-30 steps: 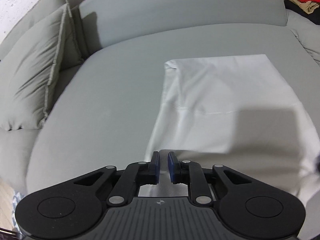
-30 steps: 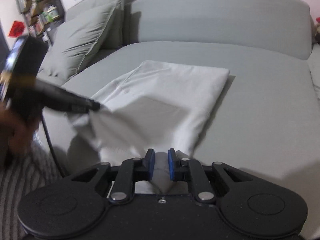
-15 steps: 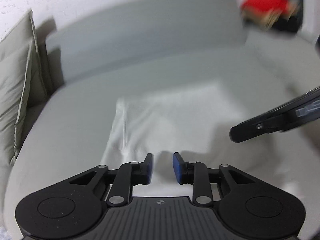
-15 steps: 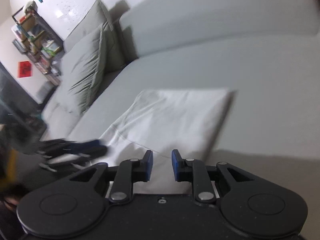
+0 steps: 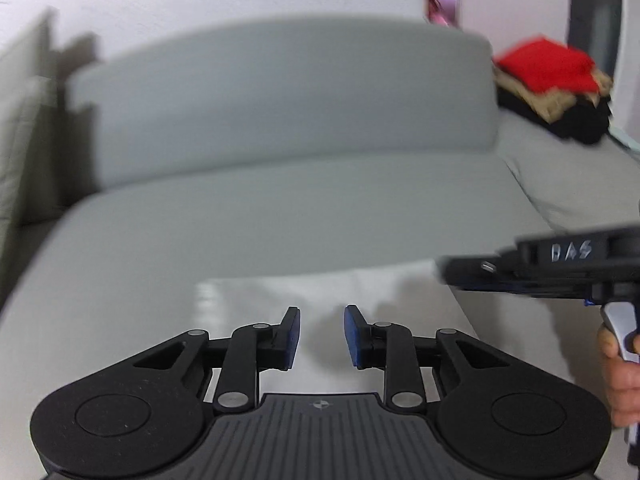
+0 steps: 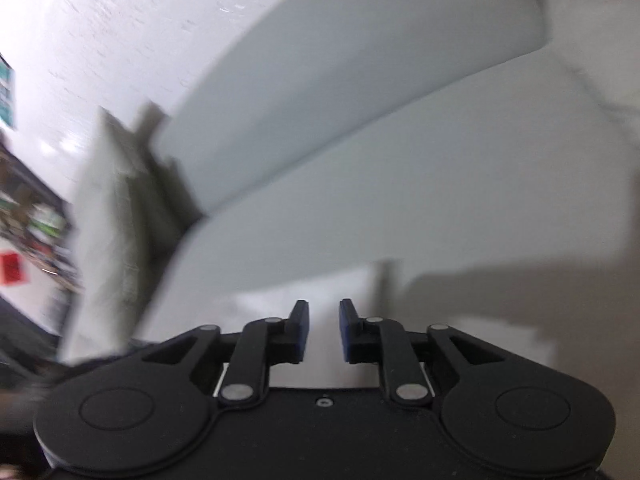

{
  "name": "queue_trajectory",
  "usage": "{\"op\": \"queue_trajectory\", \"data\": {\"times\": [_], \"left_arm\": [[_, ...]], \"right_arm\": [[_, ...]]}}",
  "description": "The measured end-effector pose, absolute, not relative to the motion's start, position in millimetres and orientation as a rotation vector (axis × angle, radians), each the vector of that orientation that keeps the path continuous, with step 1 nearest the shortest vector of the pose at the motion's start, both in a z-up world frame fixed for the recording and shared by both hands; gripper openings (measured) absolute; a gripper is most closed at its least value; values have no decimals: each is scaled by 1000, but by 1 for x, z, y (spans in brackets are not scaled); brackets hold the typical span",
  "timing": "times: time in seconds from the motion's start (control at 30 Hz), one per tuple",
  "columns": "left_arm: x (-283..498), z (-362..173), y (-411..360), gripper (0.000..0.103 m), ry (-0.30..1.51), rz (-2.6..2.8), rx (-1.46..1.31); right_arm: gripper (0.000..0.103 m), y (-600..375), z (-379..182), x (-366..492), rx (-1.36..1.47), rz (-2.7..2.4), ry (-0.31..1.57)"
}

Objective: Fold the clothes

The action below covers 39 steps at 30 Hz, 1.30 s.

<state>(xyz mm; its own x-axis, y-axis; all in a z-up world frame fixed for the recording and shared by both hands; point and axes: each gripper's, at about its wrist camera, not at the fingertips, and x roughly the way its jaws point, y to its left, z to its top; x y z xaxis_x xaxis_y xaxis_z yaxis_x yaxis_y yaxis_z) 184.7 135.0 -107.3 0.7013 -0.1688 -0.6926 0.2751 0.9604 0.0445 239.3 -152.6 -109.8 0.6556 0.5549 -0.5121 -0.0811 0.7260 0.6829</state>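
The left wrist view has, nearest to the lens, the left gripper (image 5: 322, 334) with its blue pads apart and nothing pressed between them; the folded white garment (image 5: 320, 300) lies flat on the sofa seat (image 5: 256, 216), directly under and just ahead of these pads. The jaws of this gripper have just been opening, then eased in a little, with no cloth between them. To the right of the garment, the right gripper (image 5: 444, 268) reaches in over its right edge, held by the person's hand (image 5: 622, 376). In the right wrist view, the right gripper's own pads are also apart with a clear gap, and its jaws have just been closing a little on nothing; the white cloth lies below them. Beyond the garment stands the grey backrest (image 5: 280, 108), and further right a pile of red, tan and black clothes (image 5: 556, 88). I judge the risk is this: if a gripper drags low across the garment, a pad could catch the top layer and pull the fold open. The blur makes fine edges hard to see. I count two grippers, one white garment, one pile, one visible hand.
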Motion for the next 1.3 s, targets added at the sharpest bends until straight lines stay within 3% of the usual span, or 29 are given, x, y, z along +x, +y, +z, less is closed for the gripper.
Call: {"op": "queue_trajectory", "data": {"times": [0.17,0.23,0.43,0.47,0.57,0.67,0.77,0.83,0.9,0.97,1.03,1.07,1.3], "left_arm": [[232,-157,152,20,824,-83,77],[238,-156,163,13,800,14,54],[228,-128,201,6,669,299,-41],[220,-120,208,7,640,264,-113],[217,-108,203,20,596,154,-180],[221,-116,180,20,628,69,-90],[233,-137,155,20,695,54,42],[242,-152,145,34,749,93,127],[252,-166,143,46,791,176,204],[250,-159,154,51,764,249,166],[241,-145,168,46,731,338,116],[232,-136,173,36,721,320,89],[160,-95,179,41,732,70,-15]], "right_arm": [[22,-133,-156,276,822,493,904],[0,-134,-169,286,798,436,900],[0,-203,-163,285,845,45,707],[1,-211,-159,282,852,-7,693],[16,-214,-150,274,963,18,686],[20,-191,-144,270,946,187,706],[19,-160,-148,273,891,361,757],[19,-148,-158,276,851,386,807],[0,-142,-167,277,803,361,842],[0,-152,-162,268,790,274,805],[0,-167,-154,262,763,140,770],[0,-175,-150,258,755,88,757],[12,-176,-100,217,853,243,755]]}}
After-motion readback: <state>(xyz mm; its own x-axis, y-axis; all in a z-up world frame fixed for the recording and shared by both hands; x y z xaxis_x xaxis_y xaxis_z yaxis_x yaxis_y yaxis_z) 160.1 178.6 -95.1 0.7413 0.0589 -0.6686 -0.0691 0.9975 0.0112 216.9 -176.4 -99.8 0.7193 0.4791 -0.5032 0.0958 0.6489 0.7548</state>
